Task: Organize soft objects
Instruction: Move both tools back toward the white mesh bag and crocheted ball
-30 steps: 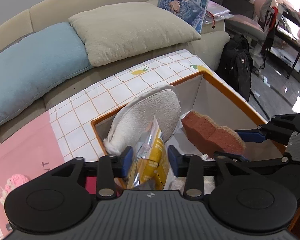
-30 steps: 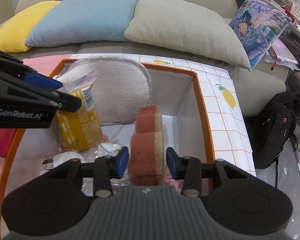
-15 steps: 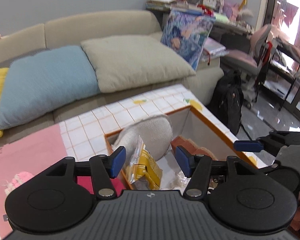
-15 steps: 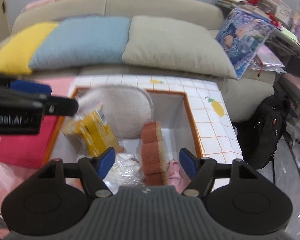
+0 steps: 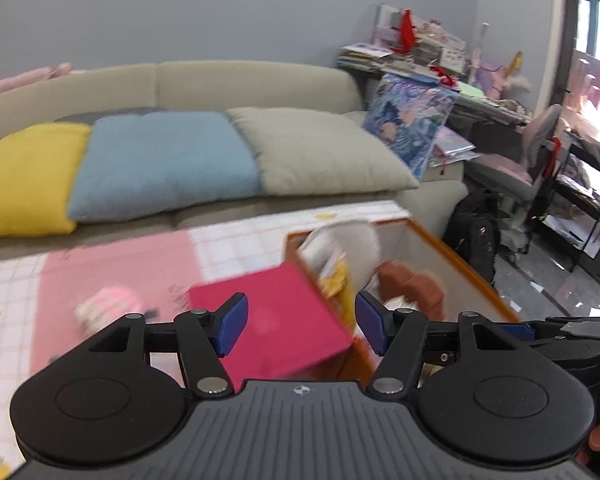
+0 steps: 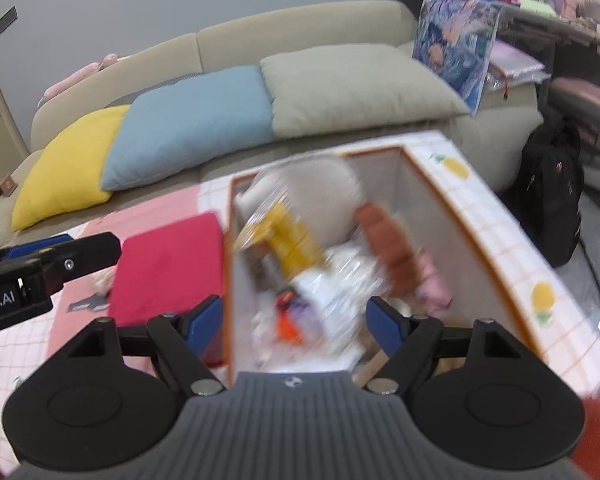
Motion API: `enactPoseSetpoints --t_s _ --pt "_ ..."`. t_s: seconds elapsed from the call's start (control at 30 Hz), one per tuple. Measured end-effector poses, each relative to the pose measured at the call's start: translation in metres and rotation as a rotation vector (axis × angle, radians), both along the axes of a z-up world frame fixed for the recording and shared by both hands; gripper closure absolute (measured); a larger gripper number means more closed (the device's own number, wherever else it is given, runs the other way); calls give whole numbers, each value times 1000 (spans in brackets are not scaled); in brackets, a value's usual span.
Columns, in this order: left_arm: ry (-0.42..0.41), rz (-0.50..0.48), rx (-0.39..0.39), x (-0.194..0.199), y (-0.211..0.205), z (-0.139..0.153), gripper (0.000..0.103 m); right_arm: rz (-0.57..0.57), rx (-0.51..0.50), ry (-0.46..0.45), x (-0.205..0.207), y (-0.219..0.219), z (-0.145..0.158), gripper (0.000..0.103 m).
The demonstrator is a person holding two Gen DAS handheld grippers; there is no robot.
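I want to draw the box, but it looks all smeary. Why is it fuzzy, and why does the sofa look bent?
Right wrist view: the box and the yellow packet inside are streaked with motion blur, while the right tool stays sharp. Left wrist view: the red cloth and table are smeared too. Both views: the fisheye lens curves the sofa.

White letters "oot.AI" show on the side of the left gripper [image 6: 40, 268]. The start is cut off. No other words can be read.
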State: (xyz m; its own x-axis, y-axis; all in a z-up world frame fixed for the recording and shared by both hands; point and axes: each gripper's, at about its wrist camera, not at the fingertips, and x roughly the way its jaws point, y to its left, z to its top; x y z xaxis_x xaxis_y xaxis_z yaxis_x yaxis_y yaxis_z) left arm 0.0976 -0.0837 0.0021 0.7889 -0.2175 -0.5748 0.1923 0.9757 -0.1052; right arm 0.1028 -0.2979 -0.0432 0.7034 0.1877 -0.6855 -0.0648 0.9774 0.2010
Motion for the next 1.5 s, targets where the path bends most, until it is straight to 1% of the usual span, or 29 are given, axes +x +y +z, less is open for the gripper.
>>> enactPoseSetpoints --t_s 0.2,0.3,0.37,0.47,0.57,0.73,0.8,0.83,0.87,0.97,1.23,1.4,1.5 --pt "64 87 -15 -26 36 -14 30 33 -44 43 -24 32 -13 26" --pt "105 130 -31 -34 54 -21 30 81 -74 37 -32 48 -15 26" --pt "140 163 -51 -40 69 -26 30 132 -88 35 -36 61 -17 26" --pt "182 207 -83 -47 89 -34 30 197 -93 42 -41 80 -20 26" --pt "203 244 -91 -56 105 -40 30 261 -113 65 -42 99 -28 26" --pt "246 308 -146 -68 132 -53 30 354 -145 91 -39 132 -38 26" --pt "254 327 -156 -69 139 -56 30 381 -163 100 -34 145 -42 24" --pt "257 332 -158 -69 142 -58 30 390 -169 108 -31 151 -44 20" --pt "260 337 -161 -69 145 -59 30 395 -171 115 -27 157 -47 16" --pt "268 352 -156 -66 152 -64 30 396 -171 125 -17 171 -53 15" --pt "331 432 -155 -54 182 -80 30 367 -135 200 8 206 -71 15" --pt "355 454 -133 -45 194 -88 30 350 -135 232 19 228 -84 15" --pt "375 464 -136 -40 201 -95 30 298 -127 249 29 237 -93 15"
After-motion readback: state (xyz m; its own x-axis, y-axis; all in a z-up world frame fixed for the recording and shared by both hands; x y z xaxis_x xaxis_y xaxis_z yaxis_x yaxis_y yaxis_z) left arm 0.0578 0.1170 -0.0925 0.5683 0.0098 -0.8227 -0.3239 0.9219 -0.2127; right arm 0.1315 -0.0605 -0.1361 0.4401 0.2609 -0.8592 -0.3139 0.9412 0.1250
